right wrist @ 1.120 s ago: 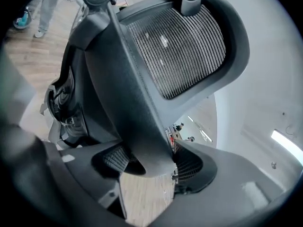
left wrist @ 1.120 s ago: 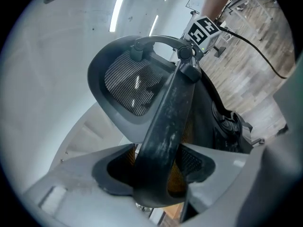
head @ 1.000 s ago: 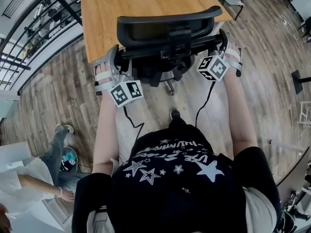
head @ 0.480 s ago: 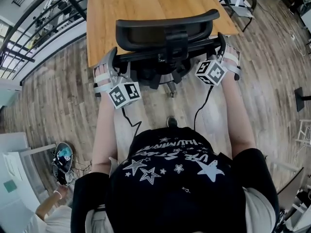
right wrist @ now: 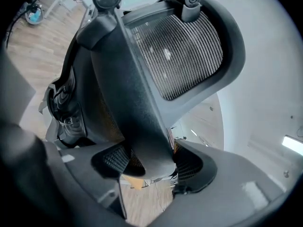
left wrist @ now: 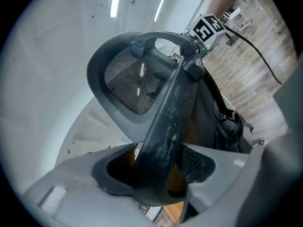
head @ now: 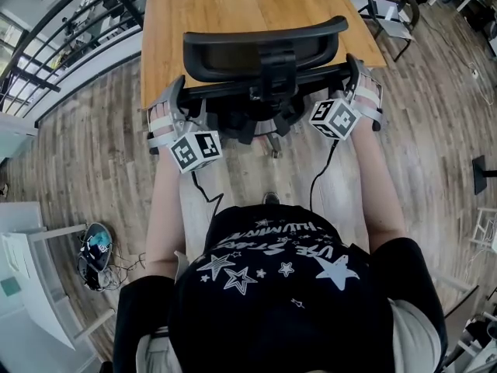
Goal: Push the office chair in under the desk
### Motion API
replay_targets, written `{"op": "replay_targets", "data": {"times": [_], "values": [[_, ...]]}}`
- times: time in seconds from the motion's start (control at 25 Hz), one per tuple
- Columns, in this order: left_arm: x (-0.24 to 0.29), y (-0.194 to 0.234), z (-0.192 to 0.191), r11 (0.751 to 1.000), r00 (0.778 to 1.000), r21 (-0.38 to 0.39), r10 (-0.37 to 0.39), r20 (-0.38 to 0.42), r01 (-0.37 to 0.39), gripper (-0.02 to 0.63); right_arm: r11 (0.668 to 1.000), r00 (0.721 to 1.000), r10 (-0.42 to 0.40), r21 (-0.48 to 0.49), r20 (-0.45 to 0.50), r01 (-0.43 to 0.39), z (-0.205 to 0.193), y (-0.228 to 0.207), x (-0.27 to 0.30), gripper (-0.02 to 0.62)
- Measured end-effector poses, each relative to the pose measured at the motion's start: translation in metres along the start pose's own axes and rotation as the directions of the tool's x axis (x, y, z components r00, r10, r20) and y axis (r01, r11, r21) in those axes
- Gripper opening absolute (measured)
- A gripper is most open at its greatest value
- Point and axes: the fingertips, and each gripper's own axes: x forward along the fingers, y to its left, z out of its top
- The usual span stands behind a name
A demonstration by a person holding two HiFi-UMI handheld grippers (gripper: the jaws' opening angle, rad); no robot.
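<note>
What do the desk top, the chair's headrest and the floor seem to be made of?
Desk top: wood or veneer, smooth, warm grain streaks.
Headrest: grey, likely plastic frame around dark mesh, fine ribbed weave visible.
Floor: grey-brown planks with seams, wood or laminate; unclear which.

Black mesh-backed office chair (head: 264, 49), upright, facing light wooden desk (head: 202, 14), backrest over its near edge

Matt black plastic chair (head: 233, 53), smooth wooden desk (head: 194, 14).

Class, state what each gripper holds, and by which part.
Both grip the office chair by its upper back bar: left gripper at the left end, right gripper at the right.
</note>
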Motion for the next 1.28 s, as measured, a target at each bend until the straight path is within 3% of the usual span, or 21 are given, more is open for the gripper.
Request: {"op": "replay_targets", "data": {"times": [0.92,1.28], "values": [[0.003,-0.001,-0.001,1.000,1.000,0.004,0.001,0.020,-0.001,0.276,1.000,0.999,-0.026,0.015,-0.019,0.026,-0.002,0.002,0.001,0.288],[0.004,-0.004,-0.007,0.998,0.998,0.018,-0.059,0.017,0.059,0.277,0.997,1.000,-0.002,0.082,-0.014,0.003,0.002,0.005,-0.009,0.296]]}}
